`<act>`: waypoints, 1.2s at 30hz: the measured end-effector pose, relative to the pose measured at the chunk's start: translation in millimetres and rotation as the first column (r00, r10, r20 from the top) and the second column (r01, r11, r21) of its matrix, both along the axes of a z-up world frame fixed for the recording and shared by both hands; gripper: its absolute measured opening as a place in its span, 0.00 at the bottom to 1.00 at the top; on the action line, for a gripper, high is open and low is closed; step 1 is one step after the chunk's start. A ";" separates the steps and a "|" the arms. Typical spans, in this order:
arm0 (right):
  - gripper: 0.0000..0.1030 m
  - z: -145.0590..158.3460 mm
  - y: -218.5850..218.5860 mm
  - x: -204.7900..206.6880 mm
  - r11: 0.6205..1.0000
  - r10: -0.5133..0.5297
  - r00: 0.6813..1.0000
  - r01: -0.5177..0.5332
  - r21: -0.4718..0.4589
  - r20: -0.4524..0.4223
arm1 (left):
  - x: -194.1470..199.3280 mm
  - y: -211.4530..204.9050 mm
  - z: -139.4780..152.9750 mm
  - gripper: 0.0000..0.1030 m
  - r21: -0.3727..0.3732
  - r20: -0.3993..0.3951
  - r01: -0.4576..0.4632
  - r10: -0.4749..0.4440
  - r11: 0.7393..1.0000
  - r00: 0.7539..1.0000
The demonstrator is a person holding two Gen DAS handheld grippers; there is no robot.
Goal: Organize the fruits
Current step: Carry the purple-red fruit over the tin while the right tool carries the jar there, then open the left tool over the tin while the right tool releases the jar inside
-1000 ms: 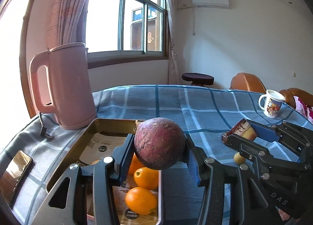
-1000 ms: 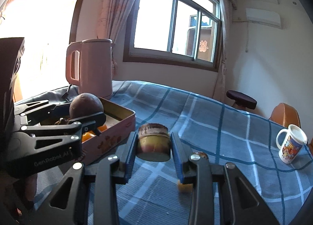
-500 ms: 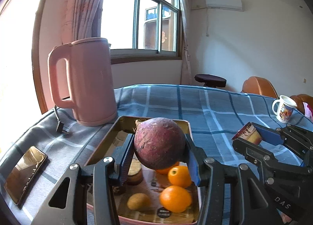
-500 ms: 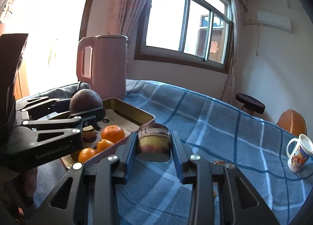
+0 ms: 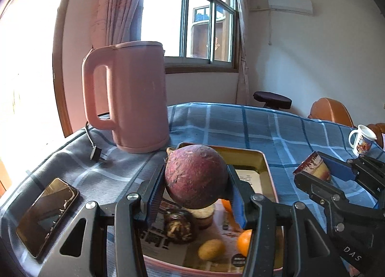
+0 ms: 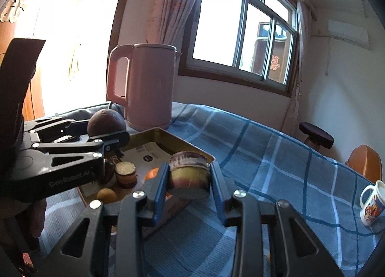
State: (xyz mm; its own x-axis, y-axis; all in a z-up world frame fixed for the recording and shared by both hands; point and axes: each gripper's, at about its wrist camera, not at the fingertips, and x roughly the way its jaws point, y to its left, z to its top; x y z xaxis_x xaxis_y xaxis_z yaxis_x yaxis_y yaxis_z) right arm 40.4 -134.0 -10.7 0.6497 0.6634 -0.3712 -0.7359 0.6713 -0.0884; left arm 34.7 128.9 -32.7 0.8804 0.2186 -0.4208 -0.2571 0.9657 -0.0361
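Observation:
My left gripper (image 5: 195, 188) is shut on a round purple-red fruit (image 5: 192, 168) and holds it above the near half of a gold metal tray (image 5: 270, 178). The tray holds oranges (image 5: 244, 238), a small brown fruit (image 5: 211, 249), a dark wrinkled fruit (image 5: 178, 225) and a cut stub (image 6: 125, 173). My right gripper (image 6: 189, 178) is shut on a short cut piece (image 6: 189, 161) with purple skin and a yellow side. It hangs over the tray's right edge (image 6: 168, 137), just right of the left gripper (image 6: 105, 130).
A tall pink kettle (image 5: 137, 99) stands behind the tray, its plug and cord (image 5: 96, 154) lying on the blue checked cloth. A phone (image 5: 47, 214) lies at the near left. A printed mug (image 5: 362, 139) sits far right, with a stool and a chair beyond the table.
Both grippers have moved left across the table, each still holding its piece. The kettle looms larger, and more of the tray's contents show under the left gripper.

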 end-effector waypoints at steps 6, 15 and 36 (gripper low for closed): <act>0.36 1.4 14.4 -0.8 1.000 0.021 1.000 -0.021 -0.006 0.001 | 0.9 12.7 -1.1 0.50 -0.007 -0.015 -0.025 0.025 1.000 1.000; 0.36 2.0 32.3 -4.5 0.998 0.052 0.999 -0.052 -0.019 -0.004 | 4.1 24.6 -4.0 0.50 -0.008 -0.053 -0.046 0.045 0.999 0.998; 0.36 -18.5 61.8 1.7 0.991 0.084 0.994 -0.091 -0.096 -0.069 | 25.4 30.5 -16.4 0.50 -0.003 -0.157 0.000 -0.001 1.000 0.988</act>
State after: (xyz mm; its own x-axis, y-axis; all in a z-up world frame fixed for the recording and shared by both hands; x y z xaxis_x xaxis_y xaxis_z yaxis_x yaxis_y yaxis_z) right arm 42.1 -72.2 -29.2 0.5634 0.6744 -0.4772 -0.7978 0.5943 -0.1019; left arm 60.1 159.5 -49.2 0.8036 0.2166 -0.5544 -0.2593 0.9658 0.0015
